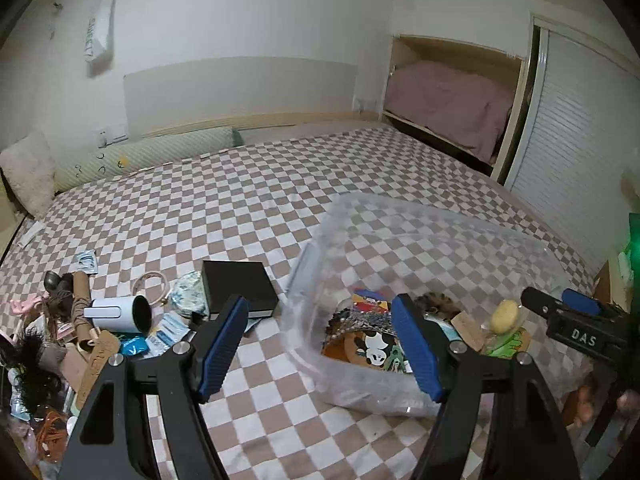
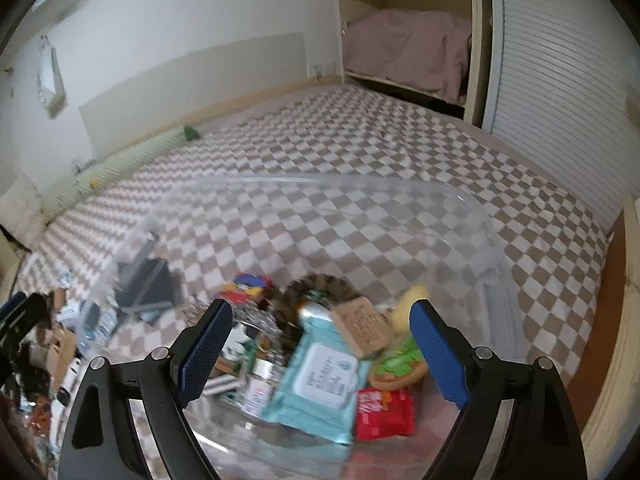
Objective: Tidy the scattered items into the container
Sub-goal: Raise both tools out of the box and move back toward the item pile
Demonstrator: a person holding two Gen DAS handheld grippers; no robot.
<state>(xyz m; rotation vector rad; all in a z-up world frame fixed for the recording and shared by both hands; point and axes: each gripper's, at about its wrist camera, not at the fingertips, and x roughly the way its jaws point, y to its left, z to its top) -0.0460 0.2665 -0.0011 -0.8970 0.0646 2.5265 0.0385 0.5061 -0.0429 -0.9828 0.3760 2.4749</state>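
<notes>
The clear plastic container sits on the checked bedspread and already holds a good share of the clutter: a teal wipes pack, a red packet, a brown card tag, a small jar and a yellow lump by its right wall; more lies under these, too blurred to name. Left of the container plenty remains loose on the bedspread — a black box just beside it, then a white cup on its side, a pink ring, blue sachets and a tangled heap beyond. So I judge the task partly done, with that pile left. The left gripper hangs with fingers wide apart and nothing between them, over the container's near-left corner; the right gripper is likewise spread and empty, above the container's contents.
</notes>
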